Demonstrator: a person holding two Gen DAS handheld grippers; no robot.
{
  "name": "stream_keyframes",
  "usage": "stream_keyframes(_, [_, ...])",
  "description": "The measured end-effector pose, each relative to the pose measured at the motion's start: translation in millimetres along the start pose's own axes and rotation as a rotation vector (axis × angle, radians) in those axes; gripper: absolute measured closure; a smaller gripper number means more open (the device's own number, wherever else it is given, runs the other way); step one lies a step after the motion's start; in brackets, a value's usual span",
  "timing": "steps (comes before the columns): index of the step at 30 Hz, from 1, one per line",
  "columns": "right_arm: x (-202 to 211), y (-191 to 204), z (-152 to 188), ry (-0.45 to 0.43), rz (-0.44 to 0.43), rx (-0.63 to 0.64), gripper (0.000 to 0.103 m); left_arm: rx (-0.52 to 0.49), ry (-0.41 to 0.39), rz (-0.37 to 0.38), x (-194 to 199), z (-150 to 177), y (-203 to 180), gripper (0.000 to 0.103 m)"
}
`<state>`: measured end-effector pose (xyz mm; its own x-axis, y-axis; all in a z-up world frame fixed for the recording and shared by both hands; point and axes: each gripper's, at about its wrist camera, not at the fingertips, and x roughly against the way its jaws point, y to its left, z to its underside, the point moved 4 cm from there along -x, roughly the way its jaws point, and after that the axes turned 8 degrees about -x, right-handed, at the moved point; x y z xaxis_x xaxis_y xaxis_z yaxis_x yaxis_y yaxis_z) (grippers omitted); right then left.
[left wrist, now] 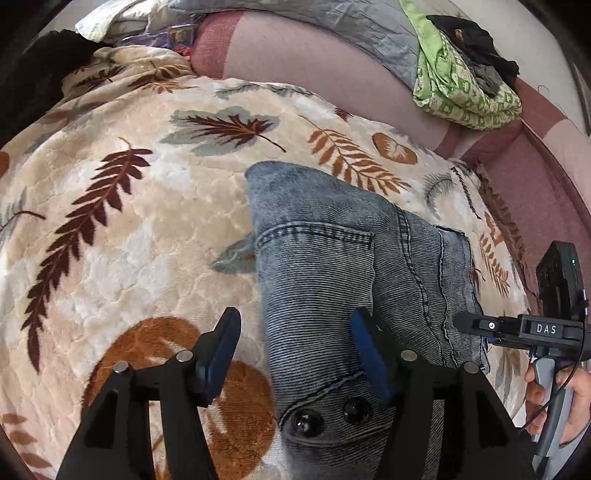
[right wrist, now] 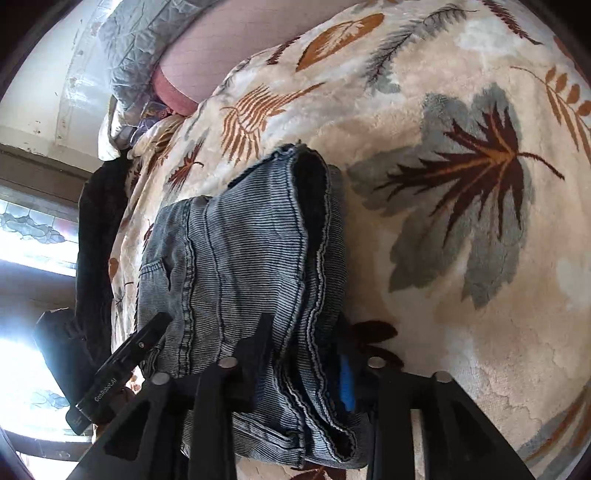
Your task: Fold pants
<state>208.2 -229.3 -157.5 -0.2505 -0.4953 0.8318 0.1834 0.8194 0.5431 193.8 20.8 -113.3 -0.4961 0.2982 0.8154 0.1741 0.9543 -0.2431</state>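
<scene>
Folded blue-grey jeans [left wrist: 325, 266] lie on a cream blanket with a leaf pattern [left wrist: 129, 240]. My left gripper [left wrist: 295, 350] is open low over the jeans' near end, where two dark buttons [left wrist: 306, 421] show. One finger stands over the blanket, and the blue-padded finger [left wrist: 369, 354] is over the denim. In the right wrist view the jeans [right wrist: 240, 258] show stacked hemmed edges. My right gripper [right wrist: 303, 362] is open astride those edges, its blue pad [right wrist: 347, 380] not pressing the cloth. The right gripper [left wrist: 480, 326], held by a hand [left wrist: 554, 398], reaches the jeans' right edge.
A green patterned cloth [left wrist: 461, 92] with dark clothes on it and a grey quilt [left wrist: 332, 22] lie on the pink bed surface [left wrist: 314, 62] beyond the blanket. Dark fabric [left wrist: 37, 74] is heaped at the far left. A bright window [right wrist: 29, 240] is at the left.
</scene>
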Motion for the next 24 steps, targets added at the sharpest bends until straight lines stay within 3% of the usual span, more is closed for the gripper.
stream_keyframes(2, [13.2, 1.8, 4.5, -0.022, 0.041, 0.031, 0.039, -0.006, -0.044, -0.045, 20.8, -2.2, 1.8, 0.04])
stream_keyframes(5, [46.8, 14.2, 12.8, -0.159, 0.084, 0.097, 0.039, -0.047, -0.144, -0.088, 55.2, -4.0, -6.9, 0.037])
stream_keyframes(7, [63.5, 31.7, 21.7, -0.201, 0.0, 0.138, 0.039, -0.08, -0.176, -0.069, 67.2, -2.0, -18.1, 0.034])
stream_keyframes(10, [67.2, 47.5, 36.5, -0.157, -0.195, 0.135, 0.035, -0.126, -0.166, -0.049, 64.8, 6.8, -34.1, 0.033])
stream_keyframes(12, [49.7, 43.7, 44.1, -0.086, -0.261, 0.105, 0.03, -0.14, -0.087, -0.055, 43.0, 18.5, -40.7, 0.033])
stream_keyframes(14, [18.2, 26.7, 49.0, -0.015, -0.204, 0.073, 0.03, -0.194, 0.051, -0.095, 8.8, 38.2, -44.8, 0.031])
stream_keyframes(15, [1.6, 14.5, 50.9, 0.023, -0.176, 0.041, 0.031, -0.208, 0.045, -0.111, 3.2, 43.5, -44.8, 0.028])
stream_keyframes(18, [8.1, 7.8, 49.0, -0.006, -0.222, -0.006, 0.034, -0.171, -0.004, -0.105, 20.5, 43.1, -45.0, 0.028])
stream_keyframes(22, [34.2, 20.9, 49.7, -0.08, -0.191, 0.079, 0.034, -0.176, -0.112, -0.138, 51.3, 45.9, -49.9, 0.027])
stream_keyframes(24, [28.6, 16.5, 55.4, -0.057, -0.211, 0.085, 0.031, -0.175, -0.057, -0.121, 37.8, 55.4, -49.9, 0.024])
